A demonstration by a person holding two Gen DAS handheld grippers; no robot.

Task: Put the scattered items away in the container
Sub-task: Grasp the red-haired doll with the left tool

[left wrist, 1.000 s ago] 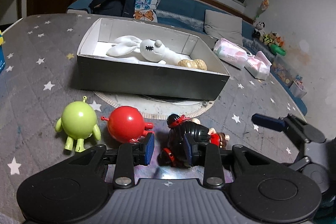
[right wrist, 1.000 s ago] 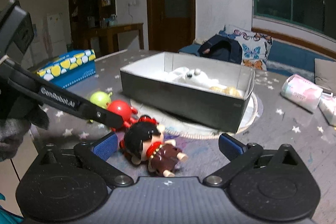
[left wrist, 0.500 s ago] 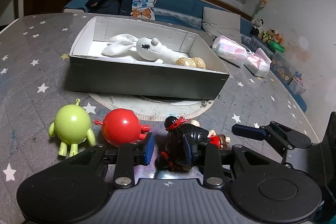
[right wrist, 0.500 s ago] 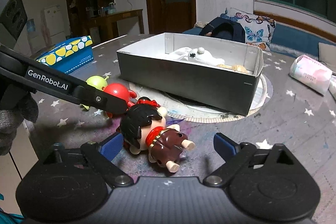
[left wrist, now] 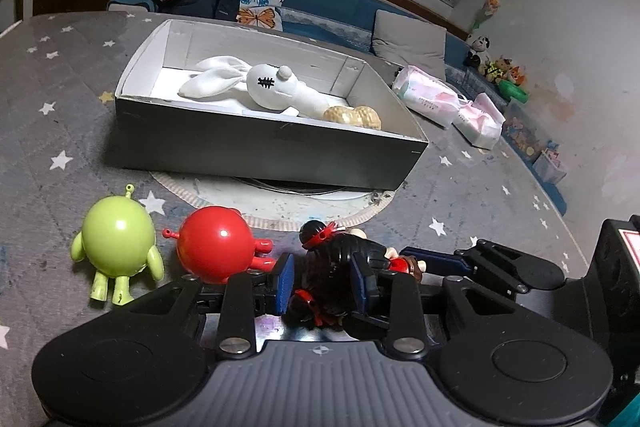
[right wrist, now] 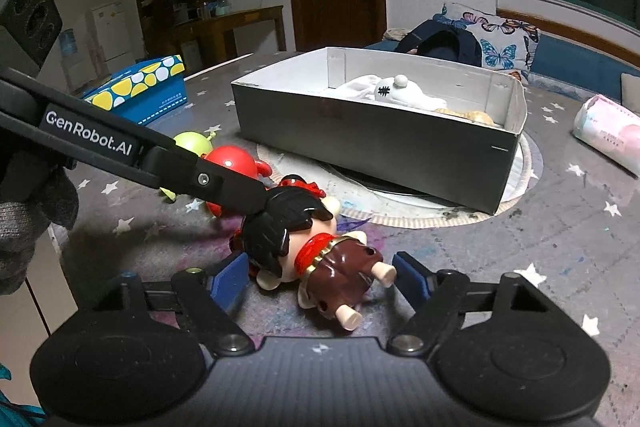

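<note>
I've got my left gripper (left wrist: 320, 281) closed down around the doll (left wrist: 340, 275)'s head, blue pads on either side of that glossy black hair. Whether the pads are truly pinching or only bracketing it, I can't tell; the doll lies on its side on the table (left wrist: 52, 131), not lifted. My right gripper (right wrist: 320, 277) is spread wide, its pads standing off either side of the doll's brown body, gripping nothing. I read that as support, ready to steady the torso, because the head is round and slick and could squirt out of a narrow pinch.

The doll is hard moulded plastic: shiny ridged hair, red collar, stubby pale limbs. Just left of it sit the red ball toy (left wrist: 216, 251) and the green ball toy (left wrist: 116, 241), both smooth glossy spheres with little peg arms and feet, close beside each other on the star-printed cloth.

The box (left wrist: 264, 151) sits beyond them on a round mat, grey outside, white inside, thin-walled cardboard. Already in it: a soft white rabbit (left wrist: 256, 87) with floppy cloth ears, and a bumpy tan peanut (left wrist: 352, 117) against the near wall. Three toys left outside, by my count.
</note>
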